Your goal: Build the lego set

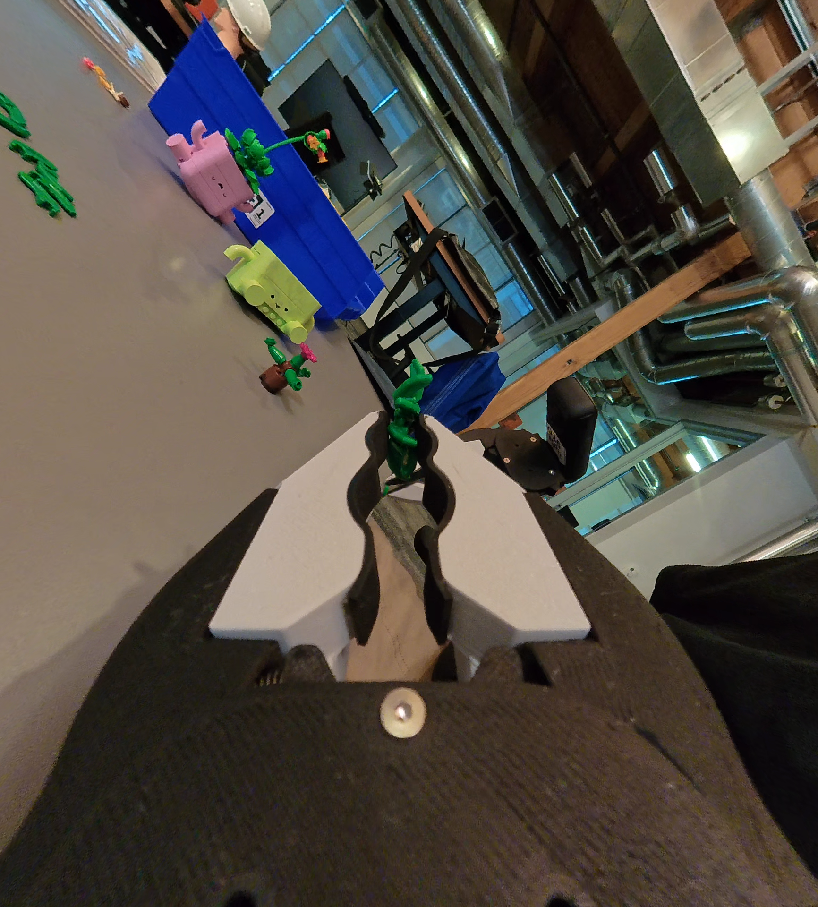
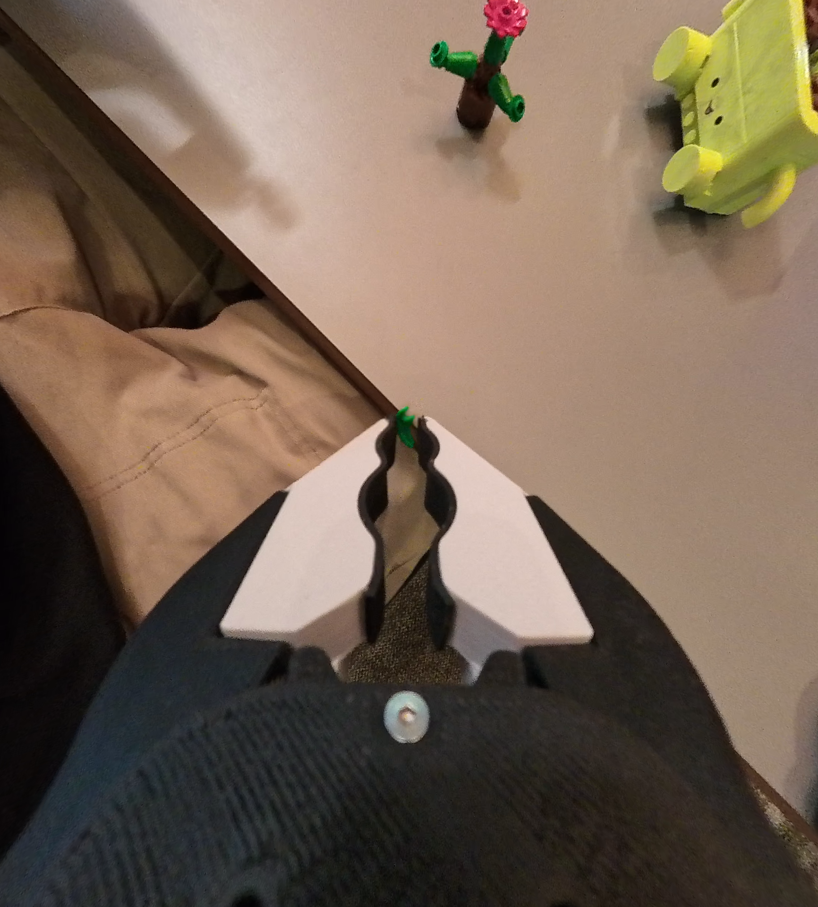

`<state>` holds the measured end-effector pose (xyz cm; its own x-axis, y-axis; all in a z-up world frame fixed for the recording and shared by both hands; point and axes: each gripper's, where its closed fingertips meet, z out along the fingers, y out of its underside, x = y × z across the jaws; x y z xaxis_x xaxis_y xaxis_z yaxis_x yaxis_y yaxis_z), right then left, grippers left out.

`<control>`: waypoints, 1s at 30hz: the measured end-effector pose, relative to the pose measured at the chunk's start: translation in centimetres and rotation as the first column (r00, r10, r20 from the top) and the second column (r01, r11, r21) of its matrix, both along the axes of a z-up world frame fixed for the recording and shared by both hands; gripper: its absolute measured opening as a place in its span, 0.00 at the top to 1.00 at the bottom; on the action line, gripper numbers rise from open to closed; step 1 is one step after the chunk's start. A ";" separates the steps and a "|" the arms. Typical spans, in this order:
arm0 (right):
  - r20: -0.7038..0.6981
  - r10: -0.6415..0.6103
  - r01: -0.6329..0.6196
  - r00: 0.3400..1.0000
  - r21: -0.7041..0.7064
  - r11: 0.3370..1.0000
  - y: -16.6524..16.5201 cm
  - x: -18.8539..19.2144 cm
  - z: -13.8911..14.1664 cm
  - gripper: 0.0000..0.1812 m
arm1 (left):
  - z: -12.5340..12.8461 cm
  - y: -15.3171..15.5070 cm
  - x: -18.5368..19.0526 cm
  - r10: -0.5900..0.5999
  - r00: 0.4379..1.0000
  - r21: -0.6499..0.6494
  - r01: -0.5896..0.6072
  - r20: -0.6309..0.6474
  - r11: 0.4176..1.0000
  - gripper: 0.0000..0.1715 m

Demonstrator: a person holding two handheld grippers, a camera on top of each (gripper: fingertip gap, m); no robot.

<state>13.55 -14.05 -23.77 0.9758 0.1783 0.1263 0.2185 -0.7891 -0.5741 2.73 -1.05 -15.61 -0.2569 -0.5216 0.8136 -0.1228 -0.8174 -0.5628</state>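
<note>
Tilted left gripper (image 1: 403,432) around leafy stem (image 1: 406,422)

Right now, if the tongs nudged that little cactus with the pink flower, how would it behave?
The cactus would probably tip: it stands on a narrow brown base, with green arms and a flower higher up. It looks light, so it may skid on the smooth table. The stuck-on arms might pop off.

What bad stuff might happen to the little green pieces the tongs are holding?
The right tongs pinch only the tip of a tiny green leaf piece right at the table edge; if it slips, it may fall to the floor. The left tongs hold a leafy green stem off the table too, so it might drop as well.
</note>
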 end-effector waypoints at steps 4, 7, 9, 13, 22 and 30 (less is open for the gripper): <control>0.002 0.007 -0.007 1.000 0.000 1.000 0.1 -0.1 -0.1 0.96 | 0.0 0.0 0.0 0.001 1.000 0.001 -0.001 -0.001 1.000 0.95; -0.004 0.013 -0.013 1.000 0.006 1.000 0.1 -0.1 -0.1 0.97 | 0.0 0.0 0.0 0.001 1.000 0.001 -0.001 -0.001 1.000 0.95; -0.033 0.031 -0.030 0.999 0.033 0.999 0.1 -0.6 0.4 0.97 | 0.0 0.0 0.0 0.001 1.000 0.002 -0.001 -0.001 1.000 0.95; -0.054 0.101 -0.098 0.993 0.055 0.994 -1.0 -1.1 0.7 0.96 | 0.0 -0.1 0.0 -0.001 1.000 0.002 0.001 -0.001 1.000 0.95; -0.124 0.408 -0.396 0.905 0.110 0.912 -1.9 -2.8 -1.2 0.89 | -0.1 -0.2 0.1 -0.005 1.000 0.009 0.005 -0.003 1.000 0.95; -0.225 0.507 -0.534 0.832 -0.076 0.842 -2.1 -2.5 -3.5 0.88 | -0.1 -0.1 0.1 0.006 1.000 0.018 -0.005 -0.005 1.000 0.95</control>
<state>11.00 -16.13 -27.24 0.7356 0.6682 -0.1110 0.5163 -0.6592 -0.5467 2.86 -1.16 -15.76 -0.2497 -0.5372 0.8056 -0.1213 -0.8081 -0.5765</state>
